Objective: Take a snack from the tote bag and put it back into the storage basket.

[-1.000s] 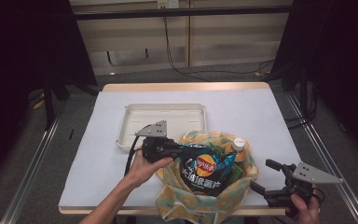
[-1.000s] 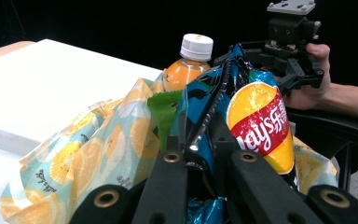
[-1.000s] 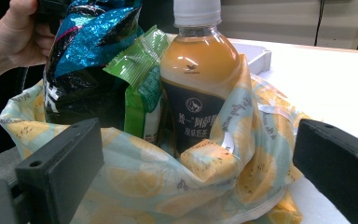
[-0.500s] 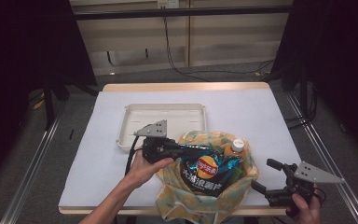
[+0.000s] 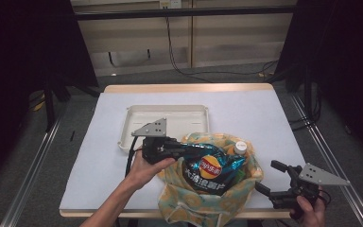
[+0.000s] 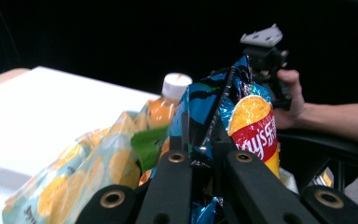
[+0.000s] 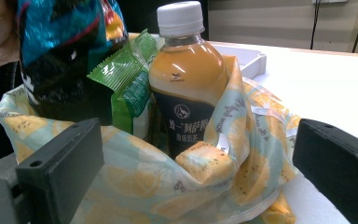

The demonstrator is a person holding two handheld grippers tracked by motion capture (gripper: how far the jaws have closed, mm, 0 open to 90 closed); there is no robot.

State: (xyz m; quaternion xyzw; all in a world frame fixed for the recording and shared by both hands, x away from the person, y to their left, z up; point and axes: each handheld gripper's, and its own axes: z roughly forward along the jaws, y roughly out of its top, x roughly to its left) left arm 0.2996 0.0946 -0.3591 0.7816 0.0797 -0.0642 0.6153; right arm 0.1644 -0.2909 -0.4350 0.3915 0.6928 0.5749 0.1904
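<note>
Left gripper [image 5: 185, 150] pinches the blue crisp bag [image 5: 210, 166] at its edge, over the open lemon-print bag [image 5: 203, 201].

The crisp bag stands partly inside the lemon-print bag at the near middle of the white worktop [image 5: 246, 116], its foil edge clamped between the left gripper's closed jaws in the left gripper view. Beside it in the bag sit a green snack packet [image 7: 133, 74] and a white-capped bottle of milk tea [image 7: 186, 79], upright on the far right side. The right gripper [image 5: 269, 178] is held near the worktop's near right edge, just right of the bag, its jaws spread and holding nothing. A white tray [image 5: 170, 113] lies just beyond the bag.
</note>
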